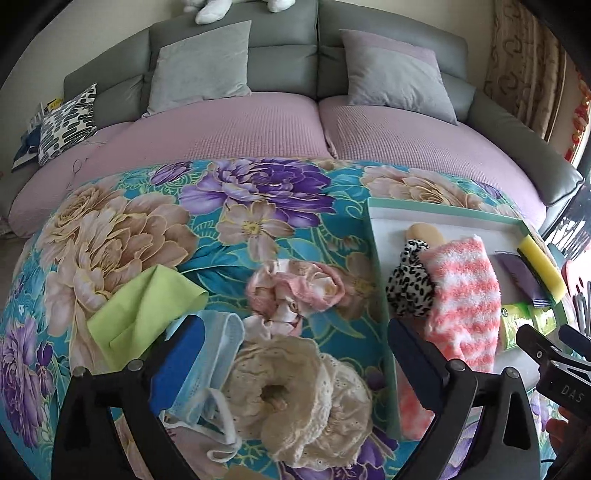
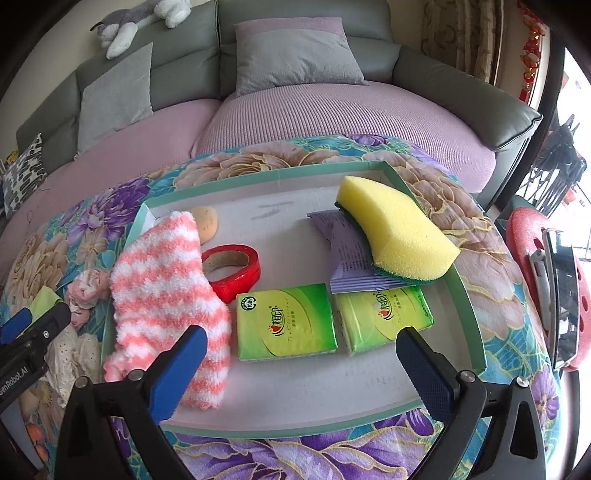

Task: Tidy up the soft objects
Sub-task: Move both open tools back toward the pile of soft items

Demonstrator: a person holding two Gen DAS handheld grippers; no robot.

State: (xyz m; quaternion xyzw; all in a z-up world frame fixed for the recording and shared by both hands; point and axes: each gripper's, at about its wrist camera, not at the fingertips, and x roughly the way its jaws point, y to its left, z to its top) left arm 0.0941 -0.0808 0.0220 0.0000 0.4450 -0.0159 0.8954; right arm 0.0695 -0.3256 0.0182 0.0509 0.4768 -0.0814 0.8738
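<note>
Both your grippers are released: left gripper (image 1: 295, 343) hangs over the cream scrunchie (image 1: 295, 398) (still outside the tray (image 2: 472, 317)), right gripper (image 2: 303, 354) over the striped sock (image 2: 166, 306) that's already sorted

Both views look steeply down past their own claw, close over the cloth (image 1: 258, 206), facing the sofa (image 2: 303, 22) ahead. The left sits over loose items beside the tray (image 2: 465, 295); the right over the tray. Both share the sock (image 1: 465, 295)
</note>
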